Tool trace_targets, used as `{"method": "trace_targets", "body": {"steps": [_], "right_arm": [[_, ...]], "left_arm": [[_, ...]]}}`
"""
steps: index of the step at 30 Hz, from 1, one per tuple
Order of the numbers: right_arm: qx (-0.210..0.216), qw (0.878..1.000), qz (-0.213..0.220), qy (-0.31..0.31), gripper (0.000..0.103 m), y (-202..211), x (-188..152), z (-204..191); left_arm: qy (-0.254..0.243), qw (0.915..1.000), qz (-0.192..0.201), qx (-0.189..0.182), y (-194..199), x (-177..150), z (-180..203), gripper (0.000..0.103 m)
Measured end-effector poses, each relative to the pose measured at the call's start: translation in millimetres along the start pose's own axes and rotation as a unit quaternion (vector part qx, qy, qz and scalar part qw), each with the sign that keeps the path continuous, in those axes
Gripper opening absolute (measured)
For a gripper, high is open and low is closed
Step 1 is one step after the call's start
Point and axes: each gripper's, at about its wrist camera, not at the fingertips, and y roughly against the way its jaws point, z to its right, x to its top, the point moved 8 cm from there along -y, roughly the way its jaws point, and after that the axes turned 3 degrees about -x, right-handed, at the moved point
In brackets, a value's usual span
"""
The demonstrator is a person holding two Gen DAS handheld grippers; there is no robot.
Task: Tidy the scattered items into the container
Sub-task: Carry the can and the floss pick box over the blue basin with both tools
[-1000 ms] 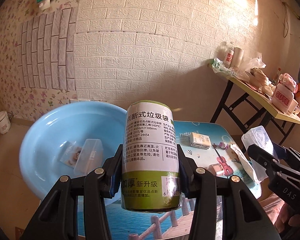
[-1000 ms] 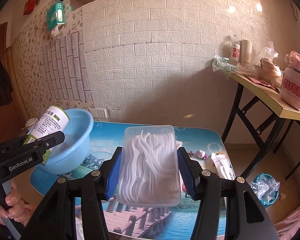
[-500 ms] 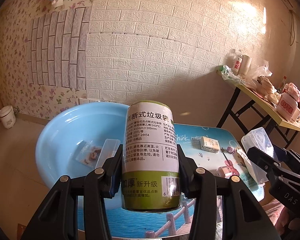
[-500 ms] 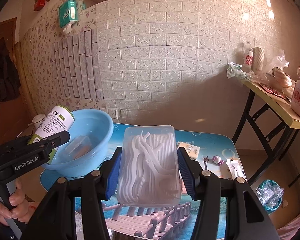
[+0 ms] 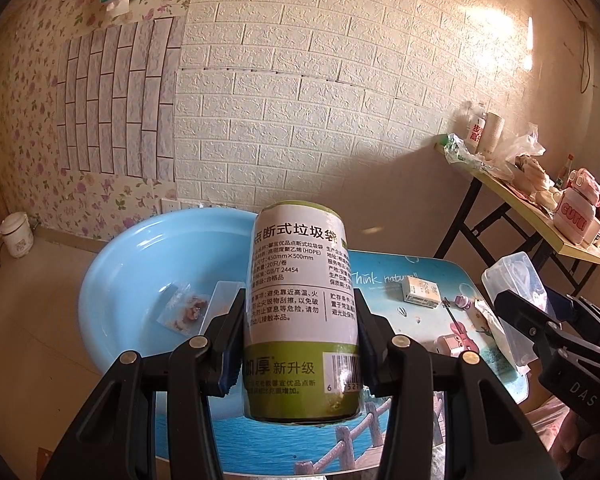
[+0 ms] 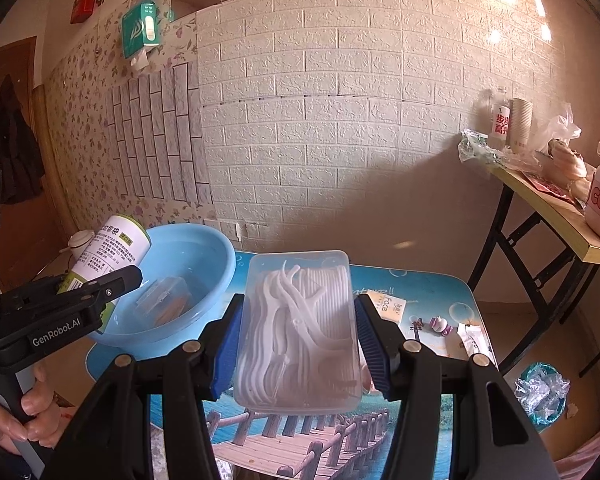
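Note:
My left gripper (image 5: 298, 340) is shut on a green and white roll of trash bags (image 5: 300, 304), held upright above the table's near edge, just right of the light blue basin (image 5: 112, 264). The basin holds a small clear bag of snacks (image 5: 186, 312) and a clear box (image 5: 220, 300). My right gripper (image 6: 298, 340) is shut on a clear box of white floss picks (image 6: 298, 332), lifted over the table to the right of the basin (image 6: 216, 256). In the right wrist view the left gripper (image 6: 100, 292) with the roll (image 6: 108, 248) hangs at the basin's near left rim.
On the pictured table (image 5: 400, 276) lie a small white box (image 5: 420, 290), a pink violin toy (image 5: 462, 332), a small pink piece (image 5: 462, 301) and a white sachet (image 6: 474, 340). A cluttered folding table (image 6: 548, 204) stands at the right, a bin with plastic (image 6: 542, 390) below it.
Both views have shifted left, so the basin now sits nearer the middle of each. Both grips are unchanged, and little moved in the last half second.

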Motion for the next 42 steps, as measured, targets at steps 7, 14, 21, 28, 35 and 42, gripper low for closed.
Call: {"method": "trace_targets", "body": {"steps": [7, 14, 21, 28, 35, 42], "right_arm": [[0.011, 1.0, -0.007, -0.003, 0.055, -7, -1, -6], [0.029, 1.0, -0.012, 0.002, 0.055, -20, 0, -20], [0.056, 0.998, -0.011, 0.012, 0.055, -38, 7, -48], [0.073, 0.997, -0.006, 0.027, 0.055, -53, 17, -72], [0.09, 0.995, -0.011, 0.044, 0.055, -69, 26, -96], [0.097, 0.993, -0.014, 0.063, 0.055, -81, 28, -117]], "left_arm": [[0.0, 1.0, -0.006, 0.005, -1, -2, -10, 0.045], [0.005, 0.9998, -0.007, 0.016, -6, -2, -25, 0.045], [0.01, 0.9995, -0.018, 0.024, -19, -9, -43, 0.045], [0.016, 0.9991, -0.014, 0.038, -25, -7, -64, 0.045], [0.027, 0.9985, -0.009, 0.046, -32, -3, -87, 0.045], [0.027, 0.998, -0.017, 0.055, -47, -7, -106, 0.045]]}}
